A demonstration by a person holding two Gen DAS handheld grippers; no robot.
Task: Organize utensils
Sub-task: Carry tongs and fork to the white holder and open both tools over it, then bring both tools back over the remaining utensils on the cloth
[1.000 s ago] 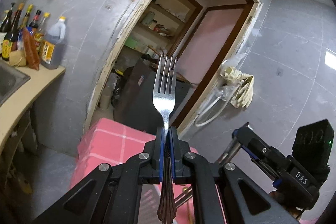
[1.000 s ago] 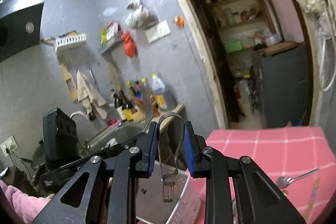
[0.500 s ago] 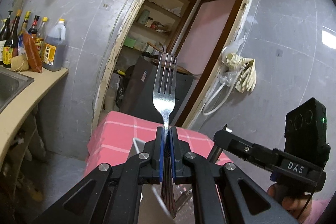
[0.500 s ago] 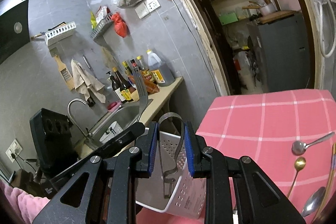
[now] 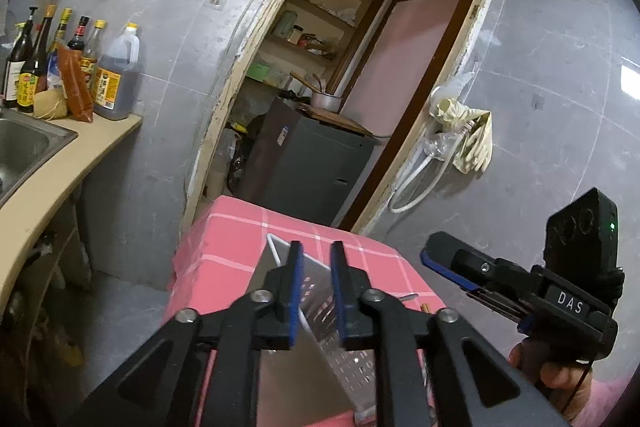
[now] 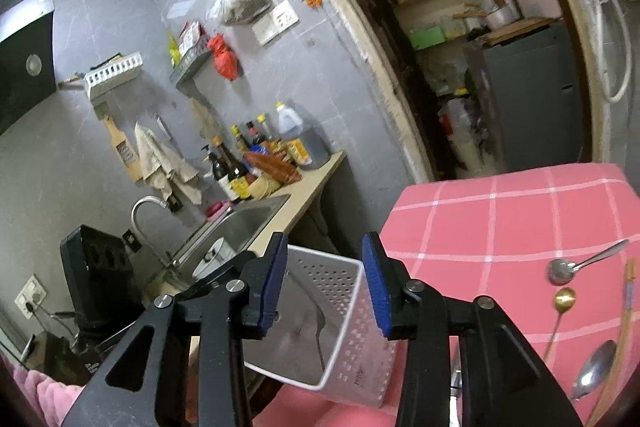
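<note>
A white perforated utensil basket (image 6: 352, 311) stands on the pink checked tablecloth (image 6: 520, 219); it also shows in the left wrist view (image 5: 344, 351). A utensil (image 6: 320, 331) stands inside the basket. My left gripper (image 5: 314, 291) is open and empty just above the basket. My right gripper (image 6: 324, 287) is open and empty over the basket's rim; it shows at right in the left wrist view (image 5: 464, 267). Loose on the cloth lie a small steel spoon (image 6: 580, 265), a gold spoon (image 6: 562, 307), a larger spoon (image 6: 594, 369) and wooden chopsticks (image 6: 622, 335).
A beige counter with a steel sink (image 5: 20, 147) and several sauce bottles (image 5: 72, 67) is at left. A doorway behind the table opens onto shelves and a grey cabinet (image 5: 312, 167). A hose and cloth (image 5: 464, 139) hang on the right wall.
My left gripper opened and the fork it held is gone from its jaws. My right gripper opened and the metal tongs are gone from its jaws. Both grippers tilted down toward the basket.
</note>
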